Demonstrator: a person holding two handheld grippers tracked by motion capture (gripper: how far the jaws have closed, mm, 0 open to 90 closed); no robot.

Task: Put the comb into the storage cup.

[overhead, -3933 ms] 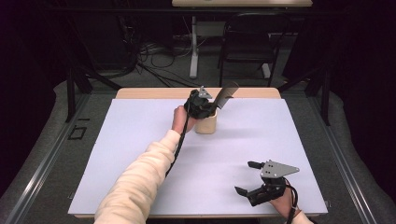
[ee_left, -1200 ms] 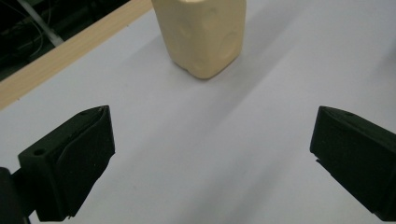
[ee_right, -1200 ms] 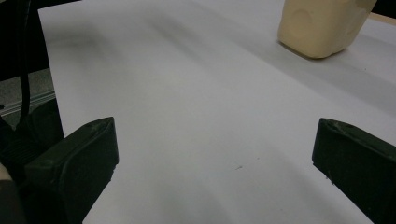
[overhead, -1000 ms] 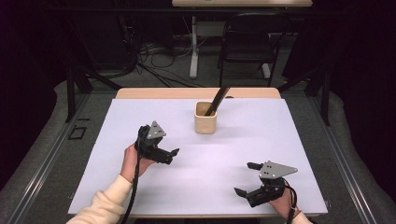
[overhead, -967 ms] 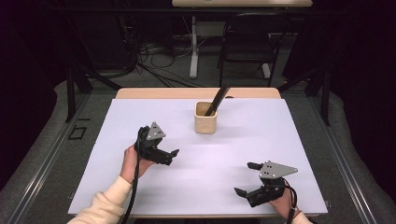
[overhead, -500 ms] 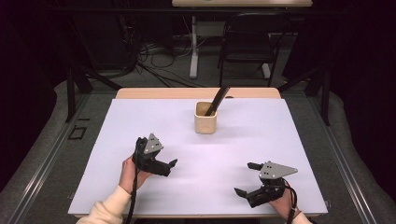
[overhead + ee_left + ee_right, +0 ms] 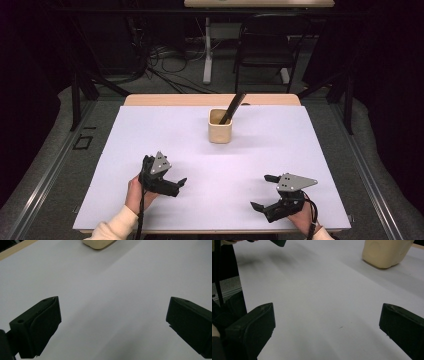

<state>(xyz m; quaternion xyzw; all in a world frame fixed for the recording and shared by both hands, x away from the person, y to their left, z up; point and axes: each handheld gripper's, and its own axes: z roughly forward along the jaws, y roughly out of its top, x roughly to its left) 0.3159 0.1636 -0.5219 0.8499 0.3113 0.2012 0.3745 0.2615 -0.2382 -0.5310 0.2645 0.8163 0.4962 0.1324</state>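
Left gripper (image 7: 176, 184): empty, jaws spread wide, low over the near-left part of the white table sheet (image 7: 150, 130); nothing between the jaws in the left gripper view.
Right gripper (image 7: 261, 192): empty, jaws likewise apart, resting near the front right edge.
Cream cup (image 7: 220, 125): upright, toward the far middle of the sheet, well apart from both grippers.
Dark utensil (image 7: 233, 107): stands inside the cup, leaning toward the far right, its upper end clear of the rim.
Status, as judged: the placing of the utensil in the cup appears complete; both tools are released and set back near the person. Nothing evidently remains beyond parking the grippers.
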